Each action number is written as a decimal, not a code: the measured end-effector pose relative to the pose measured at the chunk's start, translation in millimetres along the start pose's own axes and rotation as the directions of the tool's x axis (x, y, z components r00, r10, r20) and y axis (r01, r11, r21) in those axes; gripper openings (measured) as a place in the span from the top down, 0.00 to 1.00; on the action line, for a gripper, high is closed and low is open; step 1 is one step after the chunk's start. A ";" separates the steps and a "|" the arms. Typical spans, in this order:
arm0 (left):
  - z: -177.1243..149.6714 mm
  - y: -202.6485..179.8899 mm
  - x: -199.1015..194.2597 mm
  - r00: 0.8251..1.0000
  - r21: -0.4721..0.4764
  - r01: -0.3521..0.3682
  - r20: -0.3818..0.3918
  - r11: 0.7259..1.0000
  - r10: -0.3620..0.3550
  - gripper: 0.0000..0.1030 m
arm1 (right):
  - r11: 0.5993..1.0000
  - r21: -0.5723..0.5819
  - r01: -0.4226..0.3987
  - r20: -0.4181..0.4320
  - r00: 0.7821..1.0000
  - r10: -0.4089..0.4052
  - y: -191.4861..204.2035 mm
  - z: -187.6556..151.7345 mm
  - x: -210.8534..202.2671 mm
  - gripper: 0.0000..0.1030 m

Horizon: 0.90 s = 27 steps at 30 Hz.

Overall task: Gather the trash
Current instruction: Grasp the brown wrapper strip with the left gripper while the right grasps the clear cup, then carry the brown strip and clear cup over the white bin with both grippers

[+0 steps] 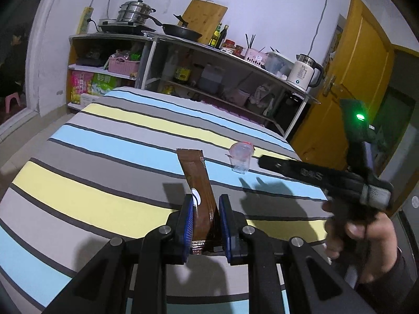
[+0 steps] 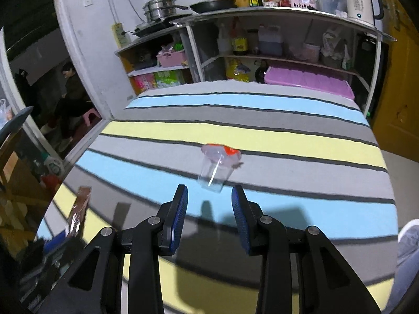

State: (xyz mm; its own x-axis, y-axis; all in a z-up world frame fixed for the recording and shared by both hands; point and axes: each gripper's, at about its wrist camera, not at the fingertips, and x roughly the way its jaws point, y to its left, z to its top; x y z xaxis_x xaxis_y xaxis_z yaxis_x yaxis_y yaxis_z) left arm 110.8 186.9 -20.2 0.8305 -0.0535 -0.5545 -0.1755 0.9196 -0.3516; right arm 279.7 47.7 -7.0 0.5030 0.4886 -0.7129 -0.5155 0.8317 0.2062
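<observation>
My left gripper is shut on the lower end of a long brown sachet, which sticks up above the striped cloth surface. A clear plastic cup with an orange-red peeled lid lies on its side further back. In the right wrist view the cup lies just beyond my right gripper. That gripper is open with nothing between its blue pads. The brown sachet shows at the left edge. From the left wrist view my right gripper points at the cup from the right.
A metal shelf unit with pots, a pan, bottles and a white kettle stands behind the striped surface. A yellow door is at the right. A person sits on a pink stool in the doorway at the left.
</observation>
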 end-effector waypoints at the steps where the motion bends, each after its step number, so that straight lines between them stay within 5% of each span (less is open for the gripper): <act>1: 0.1 2.6 1.0 1.000 -0.005 0.002 0.000 1.000 -0.002 0.81 | 1.000 0.003 0.002 -0.004 1.000 -0.002 0.7 3.6 7.1 0.65; 17: -2.0 15.0 10.2 1.000 -0.038 0.020 -0.016 0.999 -0.020 0.81 | 0.998 0.020 0.058 -0.066 0.996 -0.057 3.3 22.5 51.1 0.66; 27: -1.7 5.4 4.5 1.000 -0.023 -0.003 -0.013 1.000 0.003 0.81 | 0.999 0.031 0.017 -0.025 1.000 -0.016 2.3 12.9 22.3 0.69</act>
State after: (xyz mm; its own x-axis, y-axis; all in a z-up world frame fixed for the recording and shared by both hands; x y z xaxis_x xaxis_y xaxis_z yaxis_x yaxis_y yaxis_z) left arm 112.7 191.0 -26.0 0.8233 -0.0558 -0.5649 -0.1899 0.9107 -0.3668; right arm 298.7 63.9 -13.8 0.4934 0.4684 -0.7329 -0.4856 0.8474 0.2146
